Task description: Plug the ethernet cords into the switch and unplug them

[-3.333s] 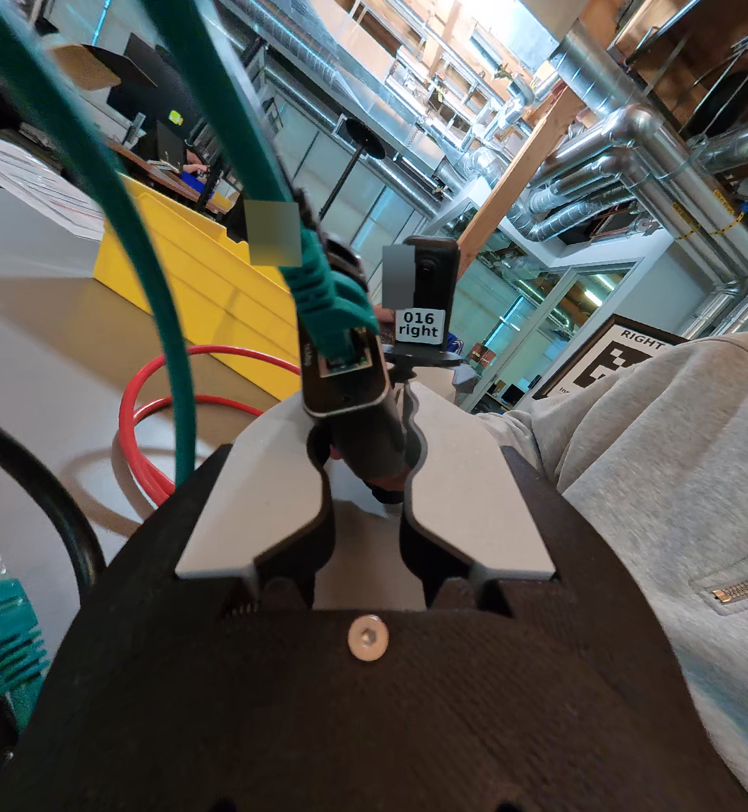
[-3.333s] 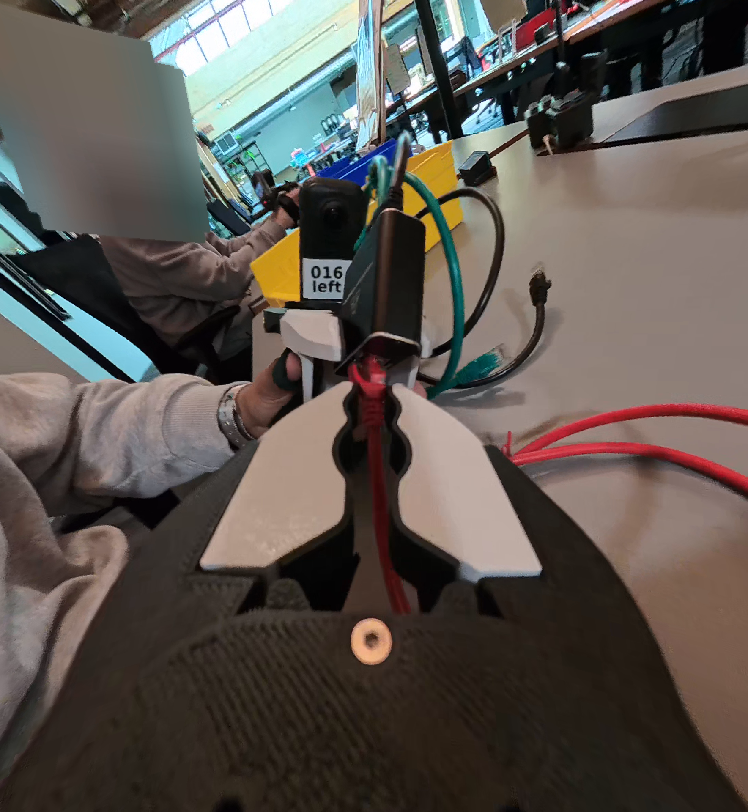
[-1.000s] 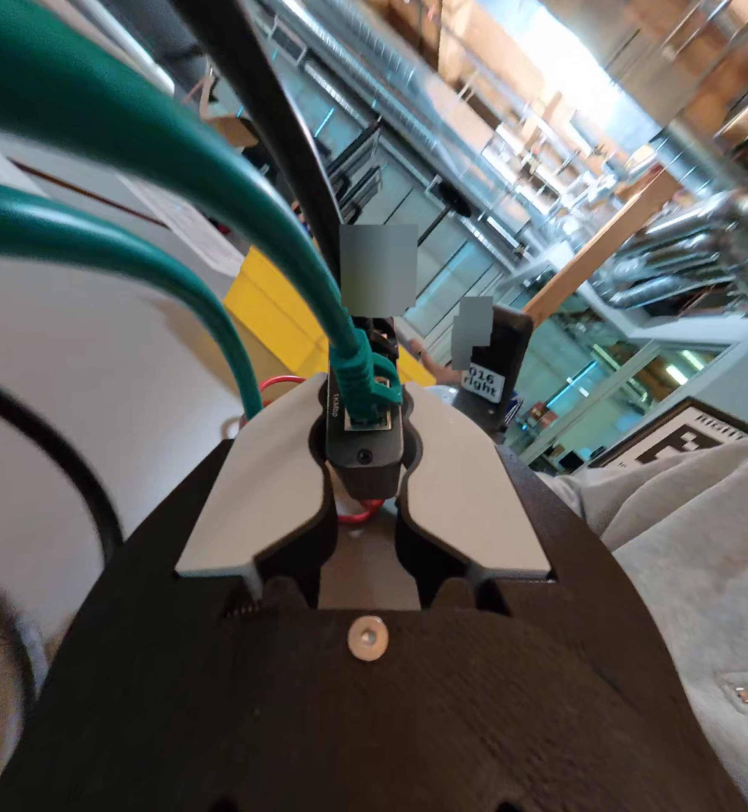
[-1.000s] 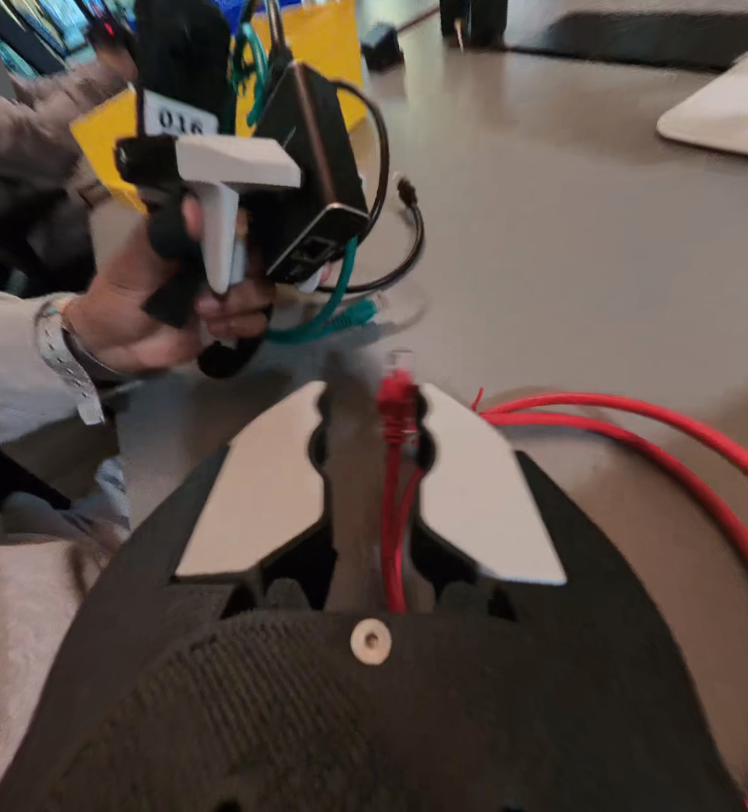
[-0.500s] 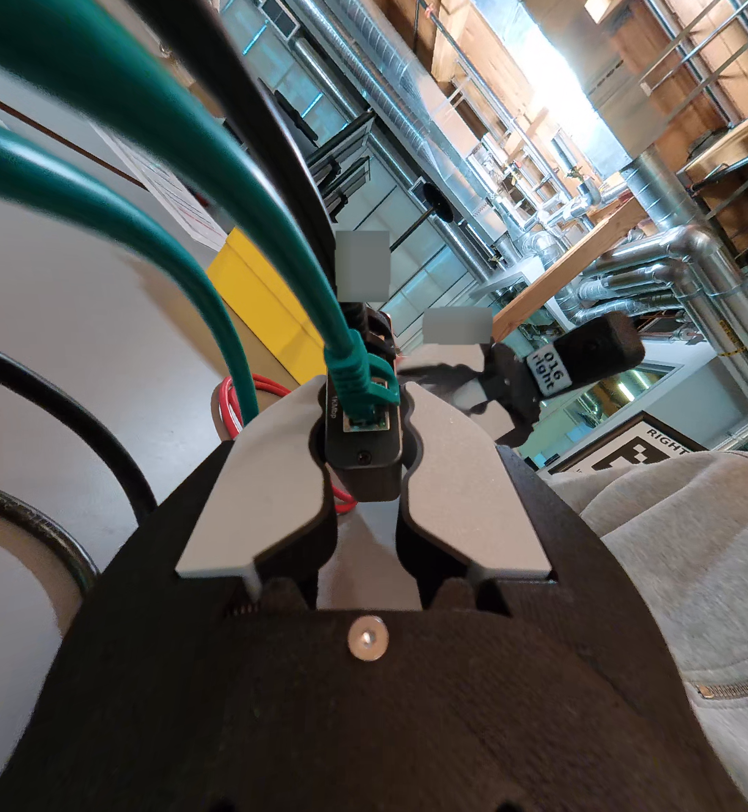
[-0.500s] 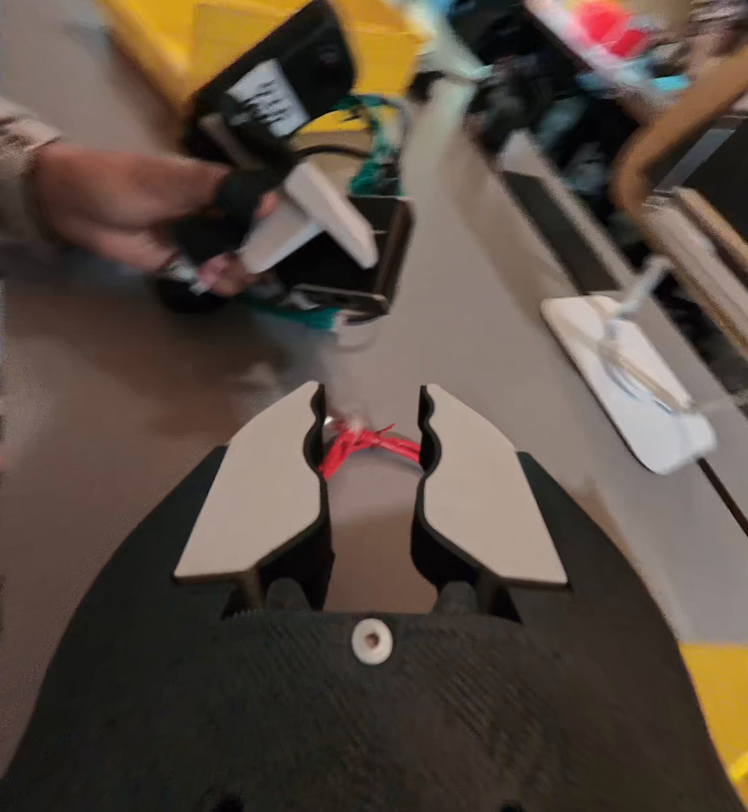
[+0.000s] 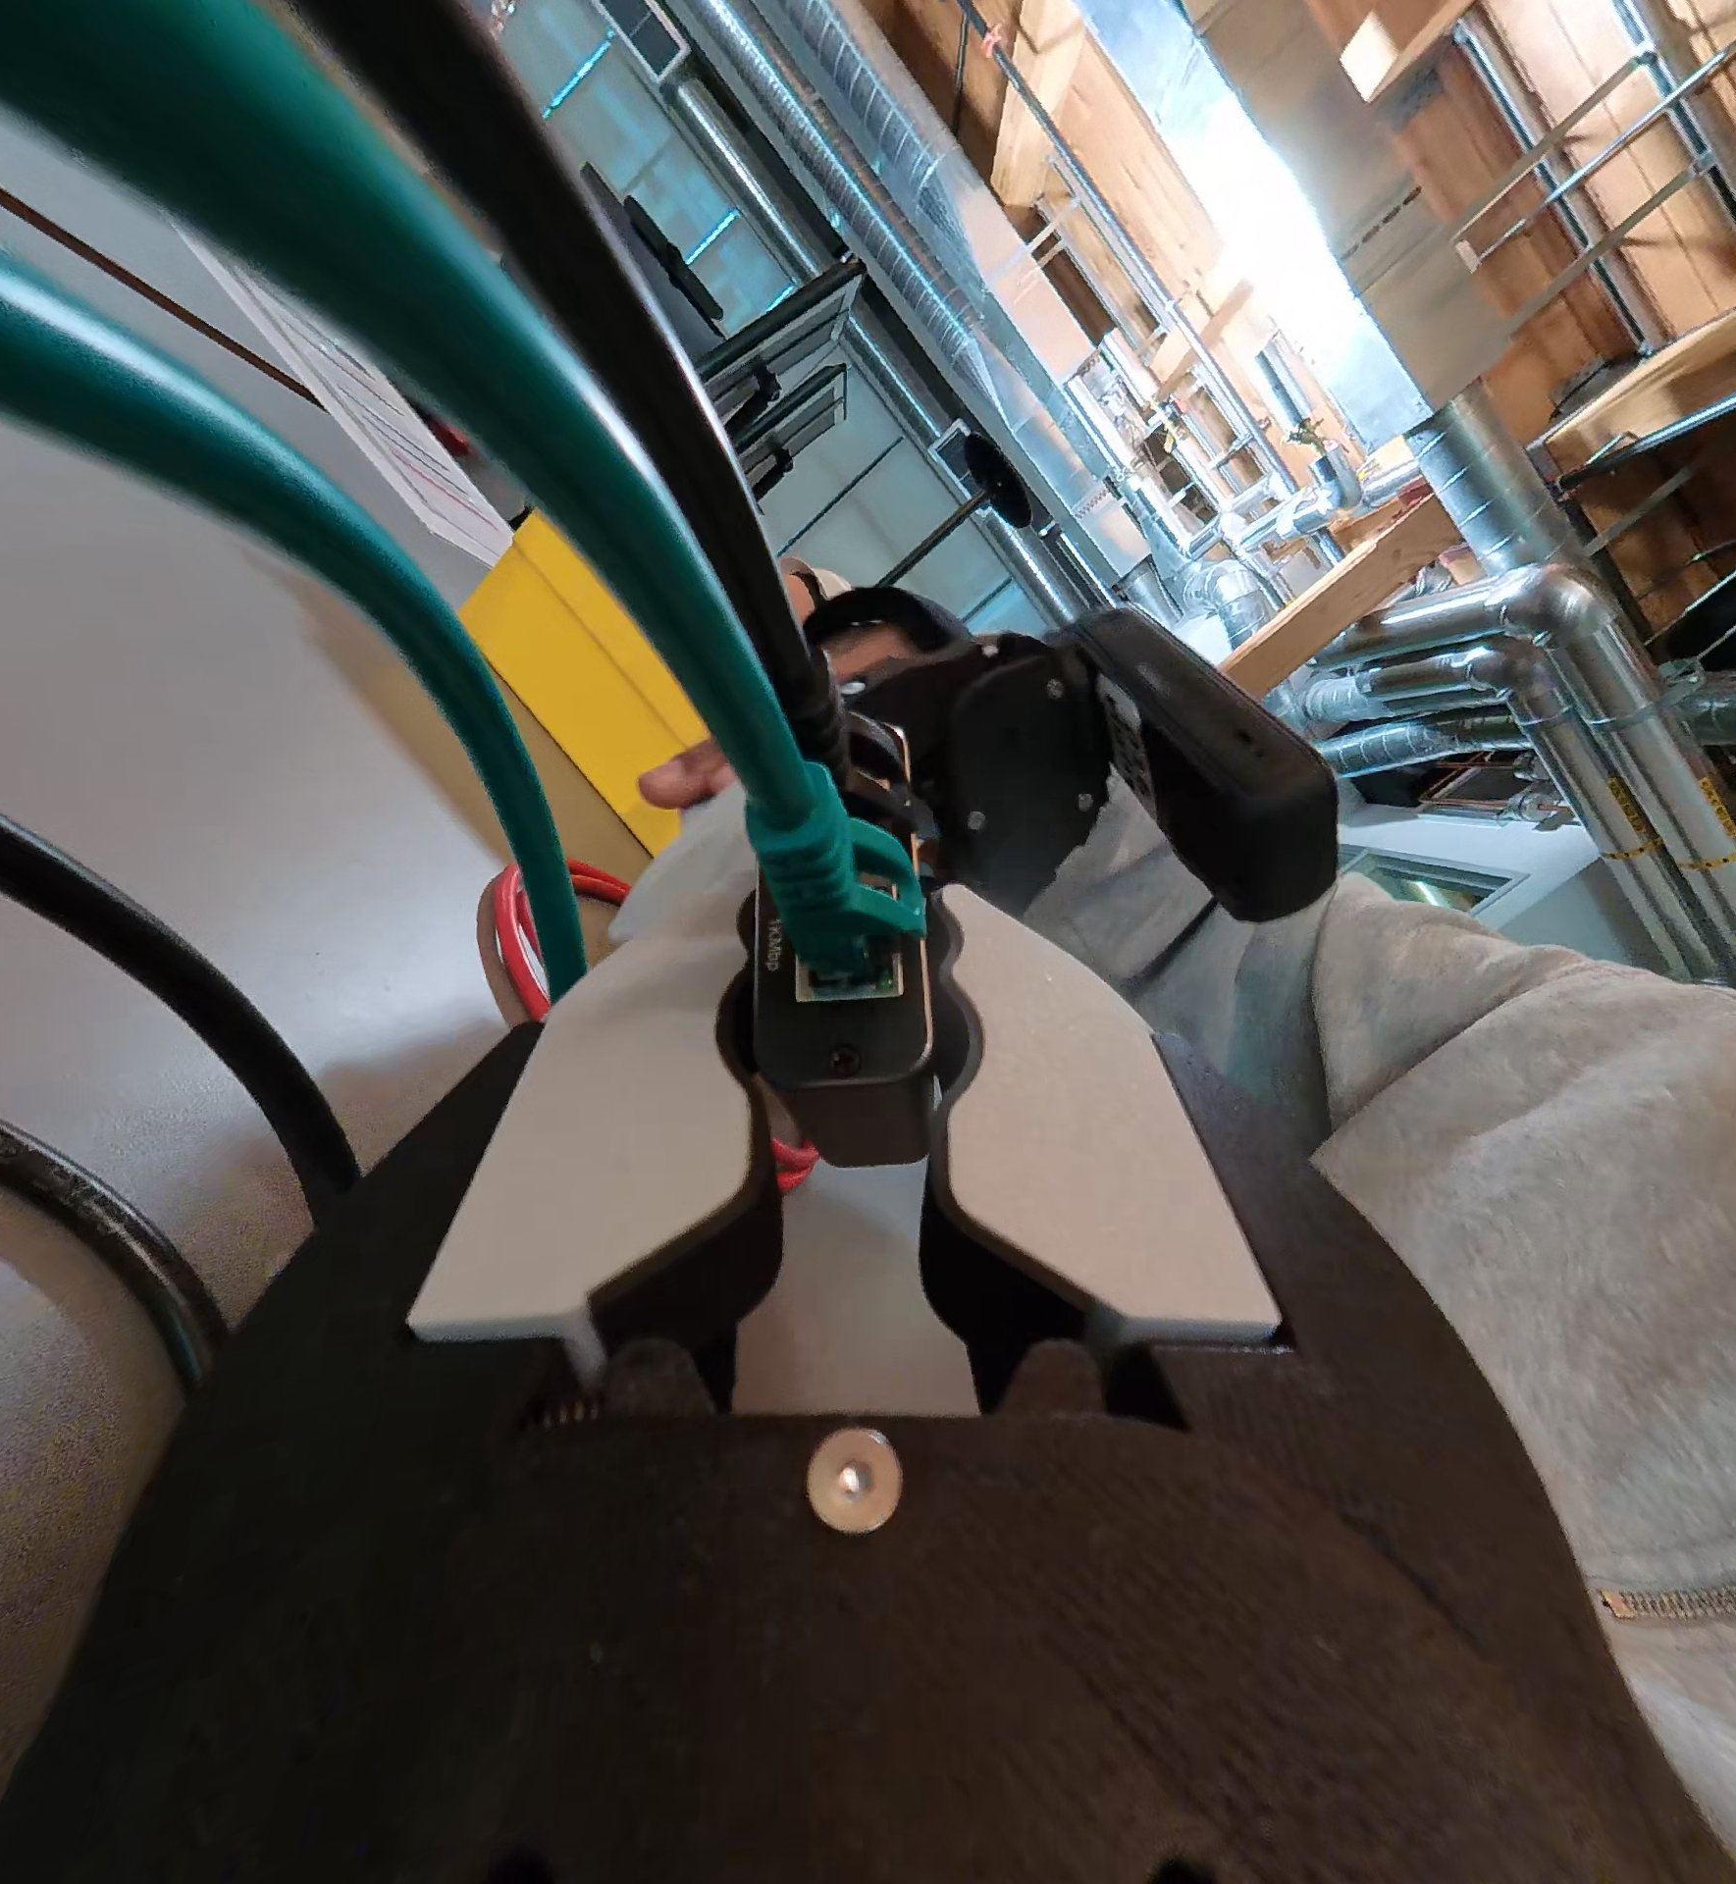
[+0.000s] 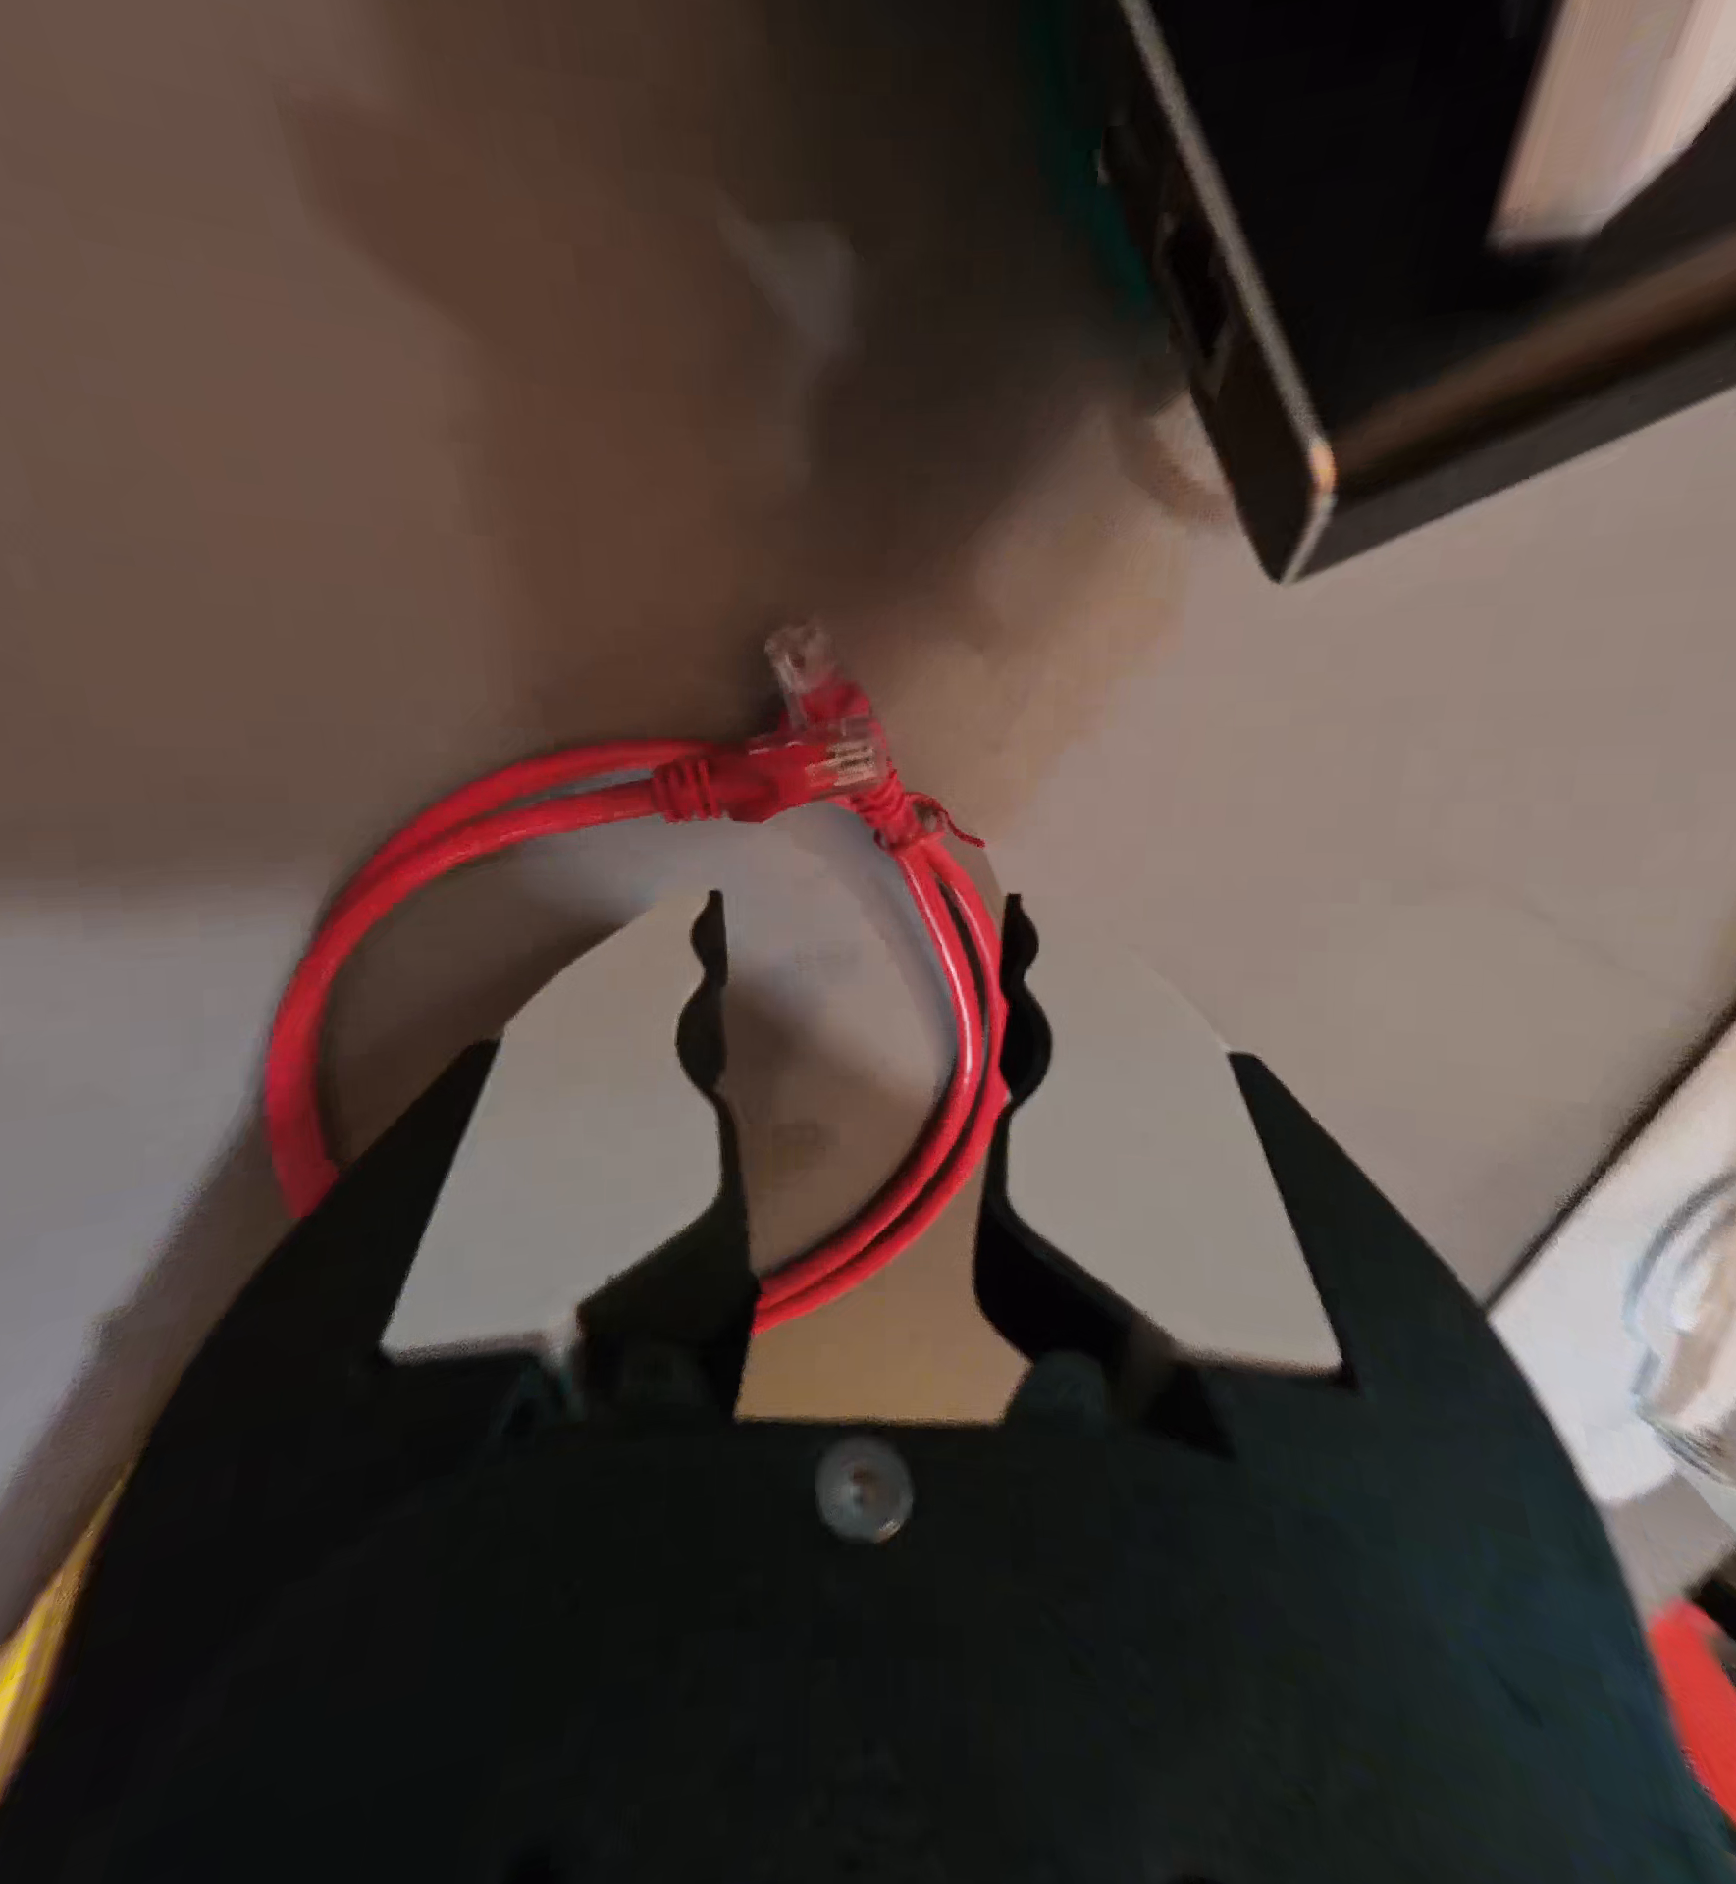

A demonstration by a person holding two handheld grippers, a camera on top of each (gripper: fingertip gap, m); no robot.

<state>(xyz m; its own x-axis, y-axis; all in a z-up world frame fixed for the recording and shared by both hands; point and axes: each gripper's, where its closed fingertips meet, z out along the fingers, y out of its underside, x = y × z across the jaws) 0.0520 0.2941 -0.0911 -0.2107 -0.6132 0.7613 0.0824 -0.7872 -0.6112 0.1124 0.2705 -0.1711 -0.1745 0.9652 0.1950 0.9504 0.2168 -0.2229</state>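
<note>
Left wrist view: left tool (image 7: 848, 1009) clamps switch (image 7: 843, 1060).

Small pale print on black switch (image 7: 843, 1030) face; sheet (image 7: 374, 428) print too blurred.

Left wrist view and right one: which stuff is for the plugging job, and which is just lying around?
For the job: small black switch box, held by left tool; green ethernet cord plugged in; coiled red ethernet cord; open right tool.
Lying around: yellow plastic bin; thick black cable.
</note>
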